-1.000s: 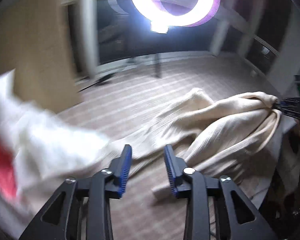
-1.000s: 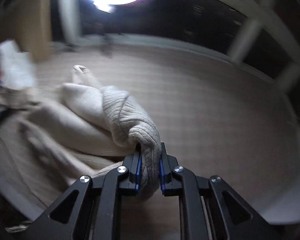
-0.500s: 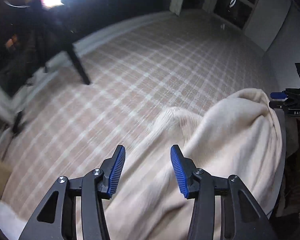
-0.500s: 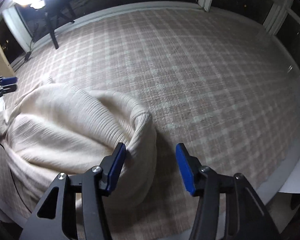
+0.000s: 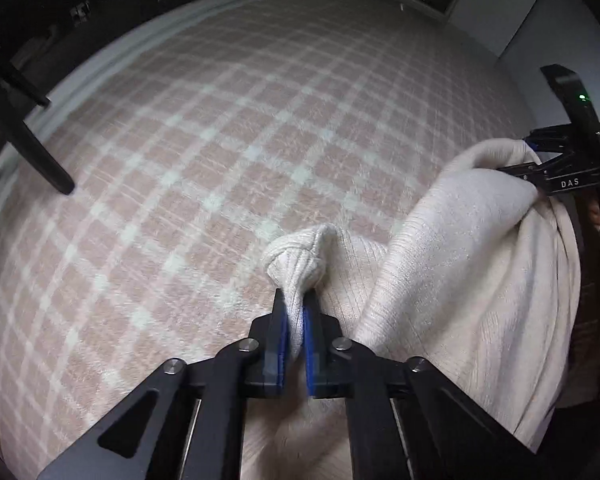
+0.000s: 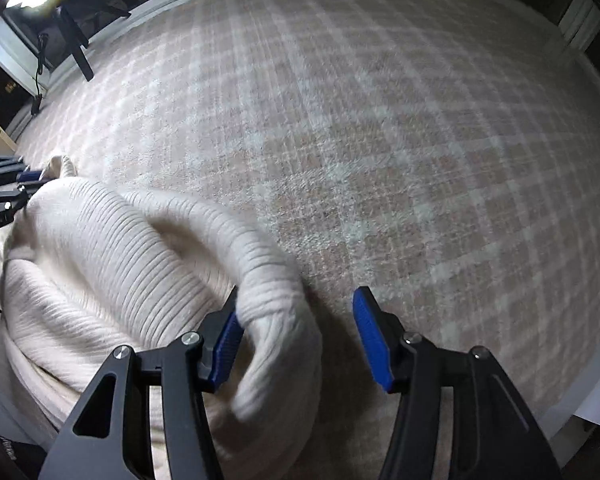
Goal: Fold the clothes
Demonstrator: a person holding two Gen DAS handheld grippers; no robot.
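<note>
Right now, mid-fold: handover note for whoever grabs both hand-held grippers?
Left hand-held gripper: shut on a bunched corner of the cream knit sweater.
Right hand-held gripper: jaws apart, a sweater fold lying against its left pad only, not gripped.
Sweater: heaped, not flat, on the checked tablecloth.
Done: no neat fold visible.
Left: regrip with the right, spread it flat, fold.

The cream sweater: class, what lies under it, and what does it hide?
The sweater lies on a checked pink-and-white cloth, which shows all around it. Whatever sits beneath the heaped knit itself is covered. The left gripper pinches a fold of it.
</note>
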